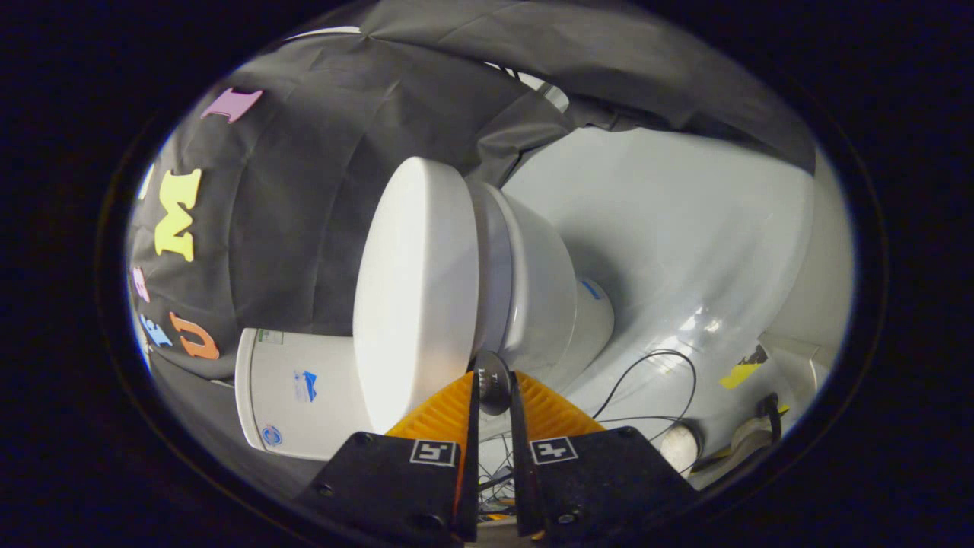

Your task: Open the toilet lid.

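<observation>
The view is rolled on its side. A white toilet lid [415, 297] lies down against the seat and the white bowl [544, 293]. The tank [293, 396] with stickers stands behind the lid. A small grey round tab [493, 383] sits at the lid's front rim, where lid and seat meet. My gripper [494, 378] has its fingers nearly together, one on each side of this tab and pressing on it. Most of the tab's lower part is hidden between the fingers.
A pale floor [685, 228] runs beyond the bowl. Thin black cables [658, 380] loop across it near the fingers. A pale cylinder [679, 441], a yellow tape scrap [740, 374] and a white fitting [791, 358] lie beyond the cables. Black cloth hangs behind the tank.
</observation>
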`<state>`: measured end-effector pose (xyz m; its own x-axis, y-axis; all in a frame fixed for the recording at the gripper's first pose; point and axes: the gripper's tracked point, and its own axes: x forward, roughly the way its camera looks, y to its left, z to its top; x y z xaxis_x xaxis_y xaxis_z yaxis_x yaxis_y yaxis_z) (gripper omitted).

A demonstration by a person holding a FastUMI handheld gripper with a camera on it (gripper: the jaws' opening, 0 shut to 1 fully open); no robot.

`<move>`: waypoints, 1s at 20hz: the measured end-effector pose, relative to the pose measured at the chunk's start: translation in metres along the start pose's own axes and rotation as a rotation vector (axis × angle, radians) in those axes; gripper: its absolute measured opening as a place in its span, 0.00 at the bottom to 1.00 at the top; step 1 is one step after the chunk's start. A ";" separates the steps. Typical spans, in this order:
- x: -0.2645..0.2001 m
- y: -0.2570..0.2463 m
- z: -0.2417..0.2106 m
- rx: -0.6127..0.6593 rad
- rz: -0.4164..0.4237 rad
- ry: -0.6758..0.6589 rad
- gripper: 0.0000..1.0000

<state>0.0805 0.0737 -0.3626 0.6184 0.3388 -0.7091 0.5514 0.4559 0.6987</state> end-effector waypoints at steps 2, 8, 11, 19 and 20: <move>-0.003 0.004 -0.002 -0.027 -0.011 0.004 0.17; -0.016 0.016 -0.001 -0.002 0.026 0.020 0.15; -0.020 0.021 -0.002 -0.024 0.030 0.012 0.15; -0.030 0.037 0.000 -0.043 0.063 -0.004 0.15; -0.033 0.041 0.001 -0.049 0.064 -0.006 0.15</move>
<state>0.0829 0.0803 -0.3107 0.6553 0.3633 -0.6623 0.4828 0.4729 0.7371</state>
